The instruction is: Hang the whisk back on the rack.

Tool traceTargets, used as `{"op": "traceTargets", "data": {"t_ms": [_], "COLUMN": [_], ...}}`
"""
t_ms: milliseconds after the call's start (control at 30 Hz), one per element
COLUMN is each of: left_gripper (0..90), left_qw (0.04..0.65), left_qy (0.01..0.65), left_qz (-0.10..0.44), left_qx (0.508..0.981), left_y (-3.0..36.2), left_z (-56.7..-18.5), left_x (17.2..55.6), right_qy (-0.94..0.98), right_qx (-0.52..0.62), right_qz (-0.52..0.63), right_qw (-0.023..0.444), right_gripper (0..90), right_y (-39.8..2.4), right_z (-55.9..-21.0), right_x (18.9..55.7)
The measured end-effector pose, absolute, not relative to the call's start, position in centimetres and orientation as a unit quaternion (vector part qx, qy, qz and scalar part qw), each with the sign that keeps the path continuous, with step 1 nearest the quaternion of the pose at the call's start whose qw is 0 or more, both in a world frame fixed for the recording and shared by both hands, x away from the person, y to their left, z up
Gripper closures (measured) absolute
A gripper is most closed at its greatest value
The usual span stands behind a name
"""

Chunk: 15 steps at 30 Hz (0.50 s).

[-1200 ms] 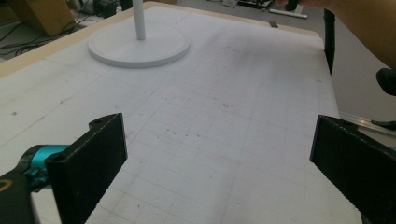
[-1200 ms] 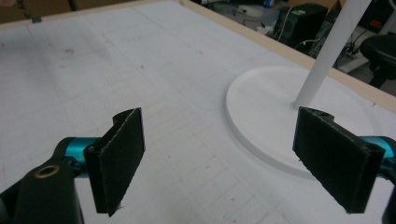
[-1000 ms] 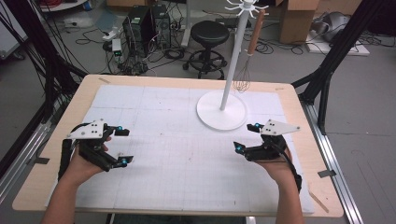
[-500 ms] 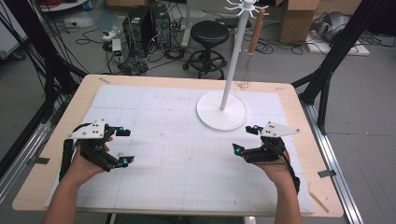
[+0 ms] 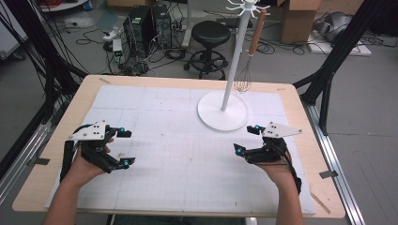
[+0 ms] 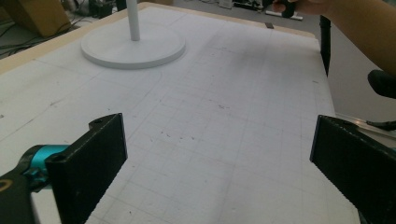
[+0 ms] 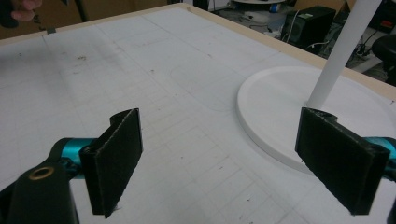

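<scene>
Step in hand: I am holding both grippers low over the white mat [image 5: 187,154], nothing picked up; I judge this to be the ready stance ahead of a reach for the whisk.
Left gripper [image 5: 123,147]: I am keeping it at the near left of the mat, jaws standing wide apart with bare mat between them, as the left gripper view confirms.
Right gripper [image 5: 248,139]: I am keeping it at the near right, jaws wide apart and gripping nothing; in the right gripper view the stand's base [image 7: 299,116] is lying just beyond the jaws.
Whisk [image 5: 248,56]: it is hanging from the top hooks of the white stand [image 5: 233,65] at the far right of the table [image 5: 305,122], wooden handle up, wire head down, clear of the base and just right of the pole.
Nearest hand: the right gripper is sitting closer to the stand; the left is well apart from it.
Next move, as I judge it: I am expecting to raise the right gripper up and away toward the far side, bring the open jaws around the wooden handle, close on it, then lift it off its hook.
Care needed: the stand looks light, so I am planning a straight lift to avoid tipping the pole.
</scene>
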<state>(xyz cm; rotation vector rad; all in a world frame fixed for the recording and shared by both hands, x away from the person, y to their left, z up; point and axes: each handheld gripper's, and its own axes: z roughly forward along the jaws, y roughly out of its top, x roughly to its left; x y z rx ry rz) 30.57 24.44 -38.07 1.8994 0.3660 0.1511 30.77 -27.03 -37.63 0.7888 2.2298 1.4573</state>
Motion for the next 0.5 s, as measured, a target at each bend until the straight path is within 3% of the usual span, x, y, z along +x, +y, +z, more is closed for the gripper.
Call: {"op": "traceTargets", "data": {"t_ms": [500], "left_gripper": [4.4], "left_qw": [0.564], "left_qy": [0.158], "left_qz": [0.066], "left_qx": [0.808], "left_y": [24.47], "left_z": [-38.06], "left_x": [30.58], "right_qy": [0.788], "right_qx": [0.28], "right_qz": [0.518], "right_qw": [0.18], "right_gripper": [14.2], "right_y": [-27.11], "right_z": [-37.59], "right_x": [30.73]}}
